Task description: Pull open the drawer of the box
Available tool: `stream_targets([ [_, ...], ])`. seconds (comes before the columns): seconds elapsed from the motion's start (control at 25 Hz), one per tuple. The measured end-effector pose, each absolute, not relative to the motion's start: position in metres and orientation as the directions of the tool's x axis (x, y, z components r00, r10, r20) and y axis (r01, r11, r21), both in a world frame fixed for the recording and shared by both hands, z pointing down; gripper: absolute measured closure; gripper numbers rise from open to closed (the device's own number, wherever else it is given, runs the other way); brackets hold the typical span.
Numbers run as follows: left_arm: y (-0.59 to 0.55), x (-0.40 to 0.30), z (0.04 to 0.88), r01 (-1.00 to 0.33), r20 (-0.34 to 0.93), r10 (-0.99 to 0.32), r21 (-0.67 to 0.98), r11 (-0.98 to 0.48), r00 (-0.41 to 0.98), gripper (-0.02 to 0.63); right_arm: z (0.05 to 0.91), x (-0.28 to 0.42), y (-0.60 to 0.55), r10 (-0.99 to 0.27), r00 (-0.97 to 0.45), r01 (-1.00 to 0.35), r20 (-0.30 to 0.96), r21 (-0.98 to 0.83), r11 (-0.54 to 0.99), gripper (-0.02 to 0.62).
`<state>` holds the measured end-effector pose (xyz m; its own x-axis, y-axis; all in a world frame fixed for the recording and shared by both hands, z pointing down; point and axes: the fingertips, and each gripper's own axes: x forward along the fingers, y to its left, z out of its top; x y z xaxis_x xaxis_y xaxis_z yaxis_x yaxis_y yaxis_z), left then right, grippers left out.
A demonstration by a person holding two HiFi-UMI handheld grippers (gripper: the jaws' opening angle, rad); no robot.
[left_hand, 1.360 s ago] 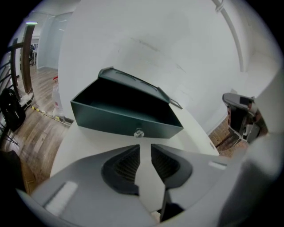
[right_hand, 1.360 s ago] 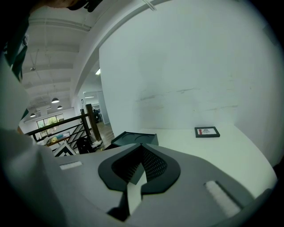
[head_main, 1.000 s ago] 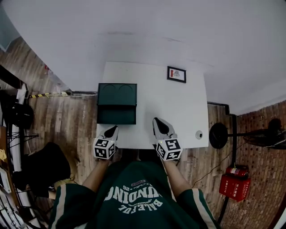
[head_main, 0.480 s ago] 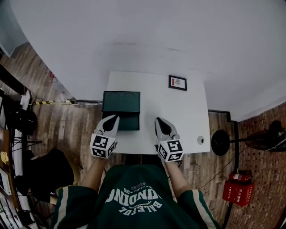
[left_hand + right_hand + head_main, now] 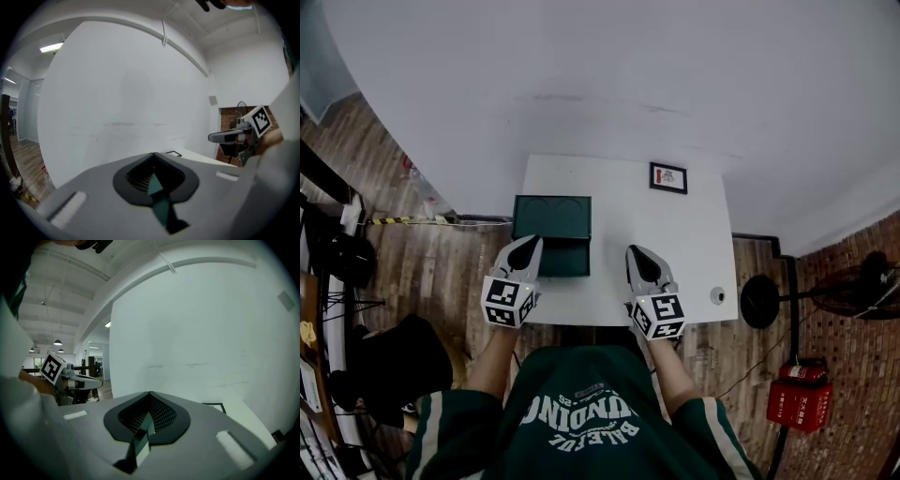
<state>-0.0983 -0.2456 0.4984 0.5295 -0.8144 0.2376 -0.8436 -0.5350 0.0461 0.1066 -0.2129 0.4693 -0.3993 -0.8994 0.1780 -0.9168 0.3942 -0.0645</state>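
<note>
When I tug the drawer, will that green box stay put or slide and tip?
Probably slides: the green box rests on a smooth white table, nothing visibly bracing it. Tipping seems unlikely, since it looks wider than tall. It stands at the table's left edge, so a skewed pull might nudge it off.

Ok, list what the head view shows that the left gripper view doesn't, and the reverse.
Head view only: the dark green box seen from above, the person's green shirt, a small round object at the table edge and a red box on the floor.

Left gripper view only: the ceiling light strip and a small wall plate.

Both: the left gripper, shut and empty, the right gripper, the white table, the framed card and the white wall.
</note>
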Motion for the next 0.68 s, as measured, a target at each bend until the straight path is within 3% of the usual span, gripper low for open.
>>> stream_targets([
  [0.68, -0.2446, -0.0919, 0.4969, -0.839, 0.231, -0.809, 0.073, -0.539, 0.54, 0.554, 0.473, 0.1063, -0.2124, -0.893, -0.411, -0.912, 0.185, -0.083, 0.403, 0.594],
])
